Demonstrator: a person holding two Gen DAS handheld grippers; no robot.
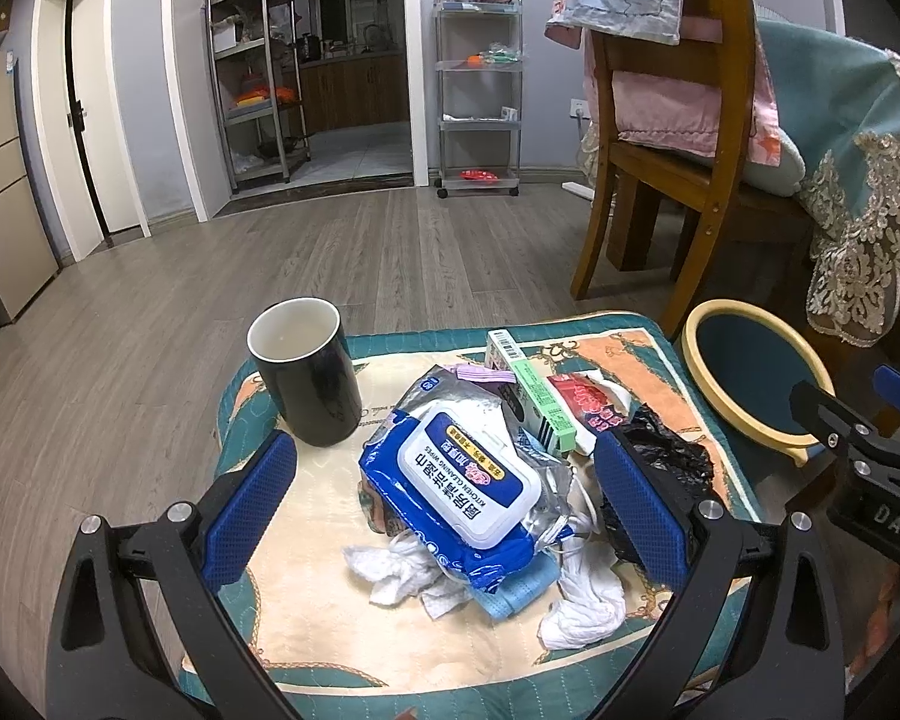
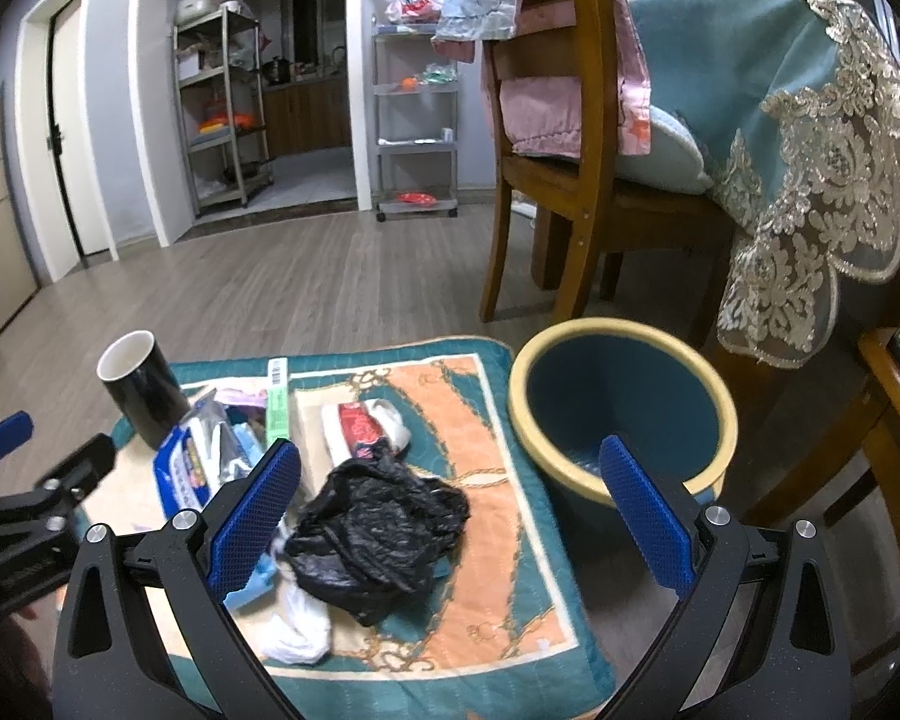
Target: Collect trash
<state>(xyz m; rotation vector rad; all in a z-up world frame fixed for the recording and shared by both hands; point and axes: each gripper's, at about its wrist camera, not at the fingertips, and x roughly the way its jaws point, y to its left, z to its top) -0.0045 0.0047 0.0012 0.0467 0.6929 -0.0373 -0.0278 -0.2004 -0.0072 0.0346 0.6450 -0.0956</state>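
Note:
A pile of trash lies on a patterned cushion [image 1: 306, 618]: a blue wet-wipes pack [image 1: 468, 480], white tissues [image 1: 402, 570], a green box [image 1: 537, 399], a red wrapper [image 1: 588, 405] and a crumpled black plastic bag [image 2: 378, 528]. My left gripper [image 1: 444, 480] is open and empty, hovering with its fingers either side of the wipes pack. My right gripper [image 2: 450, 492] is open and empty, just above the black bag. A blue bin with a yellow rim [image 2: 621, 402] stands to the right of the cushion [image 2: 492, 540].
A black mug [image 1: 306, 372] stands on the cushion's far left corner. A wooden chair [image 2: 564, 138] and a table with a lace cloth [image 2: 810, 138] stand behind the bin. Wood floor [image 1: 330, 246] extends toward metal shelves [image 1: 258, 84] and a doorway.

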